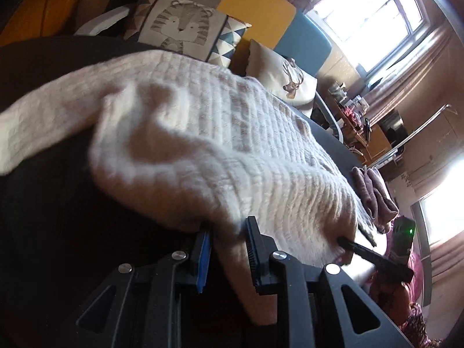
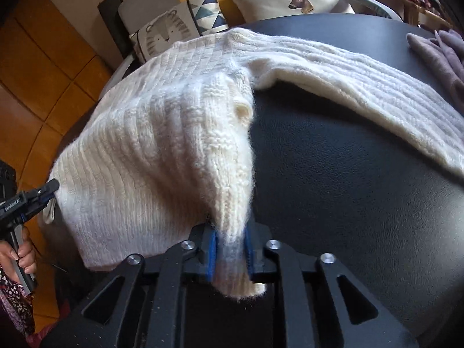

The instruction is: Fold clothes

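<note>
Between both grippers' jaws, clenched, sits the cream sweater [image 2: 179,133] (hem bunched).

A cream, chunky-knit sweater [image 2: 162,145] lies spread over the black leather-look surface [image 2: 333,188], ribbed and fuzzy (the wool catches the window light). One edge is bunched and lifted into a peak, while a long ribbed sleeve [image 2: 362,87] trails flat toward the far side.
</note>
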The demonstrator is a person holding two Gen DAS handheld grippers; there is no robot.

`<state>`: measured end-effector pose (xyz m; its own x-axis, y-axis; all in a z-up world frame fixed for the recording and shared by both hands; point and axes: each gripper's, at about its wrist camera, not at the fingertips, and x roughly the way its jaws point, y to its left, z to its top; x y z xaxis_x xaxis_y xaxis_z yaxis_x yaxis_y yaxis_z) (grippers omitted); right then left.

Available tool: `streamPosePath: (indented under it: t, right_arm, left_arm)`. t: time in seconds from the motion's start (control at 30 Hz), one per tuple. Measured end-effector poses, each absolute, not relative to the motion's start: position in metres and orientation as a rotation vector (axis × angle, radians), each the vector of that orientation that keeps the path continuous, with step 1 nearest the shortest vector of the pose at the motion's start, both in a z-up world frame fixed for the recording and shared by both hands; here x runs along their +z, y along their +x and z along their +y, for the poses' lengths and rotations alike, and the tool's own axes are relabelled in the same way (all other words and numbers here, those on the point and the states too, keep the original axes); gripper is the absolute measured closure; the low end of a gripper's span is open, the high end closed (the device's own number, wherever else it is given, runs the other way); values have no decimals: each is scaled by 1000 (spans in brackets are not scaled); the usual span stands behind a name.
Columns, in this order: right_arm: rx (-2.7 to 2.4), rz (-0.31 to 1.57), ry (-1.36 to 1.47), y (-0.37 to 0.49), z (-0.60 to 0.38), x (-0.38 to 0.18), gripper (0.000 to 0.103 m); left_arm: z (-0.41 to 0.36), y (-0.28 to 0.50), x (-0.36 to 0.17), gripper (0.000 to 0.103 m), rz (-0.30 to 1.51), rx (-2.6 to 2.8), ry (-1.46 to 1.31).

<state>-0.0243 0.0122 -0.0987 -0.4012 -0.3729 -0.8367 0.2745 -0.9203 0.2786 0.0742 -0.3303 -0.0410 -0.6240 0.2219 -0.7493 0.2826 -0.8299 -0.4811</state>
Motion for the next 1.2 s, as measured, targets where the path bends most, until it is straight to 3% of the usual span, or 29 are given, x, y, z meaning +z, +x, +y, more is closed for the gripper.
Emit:
streamPosePath:
  t: [0.03, 0.17, 0.3, 0.6, 0.67, 0.7, 0.73, 0.8, 0.87, 1.07, 1.2]
  right_arm:
    - [-2428, -62, 1415, -20, 11, -91, 64]
    - [-2583, 180, 1122, 14, -12, -48, 62]
    - [-2273, 326, 930, 58, -84, -32, 33]
    - [-1967, 937, 791, 124, -233, -99, 33]
    - [-1971, 970, 864, 116, -237, -114, 40]
    - [-1970, 918, 912, 108, -235, -117, 59]
    - [-1967, 865, 960, 99, -232, -119, 71]
    - [-1955, 690, 1053, 78, -223, -111, 87]
    - [-1934, 448, 1151, 51, -207, -102, 88]
    - [-1740, -569, 1401, -52, -122, -110, 89]
    - [-1695, -885, 1456, -83, -78, -139, 89]
  left_arm:
    - [-332, 81, -43, 81, 902, -2638, 1342]
    - [-337, 91, -54, 81, 944, -2598, 1330]
    - [-336, 88, -59, 81, 956, -2582, 1320]
    - [-357, 110, -36, 81, 933, -2570, 1147]
    - [-365, 117, -38, 81, 972, -2550, 1125]
    - [-369, 121, -40, 81, 993, -2540, 1115]
    - [-372, 123, -42, 81, 1008, -2529, 1111]
    - [-375, 125, -49, 81, 1028, -2511, 1121]
    - [-375, 123, -56, 81, 1048, -2510, 1135]
    - [-351, 104, -61, 81, 1065, -2593, 1194]
    - [-334, 85, -63, 81, 1148, -2655, 1212]
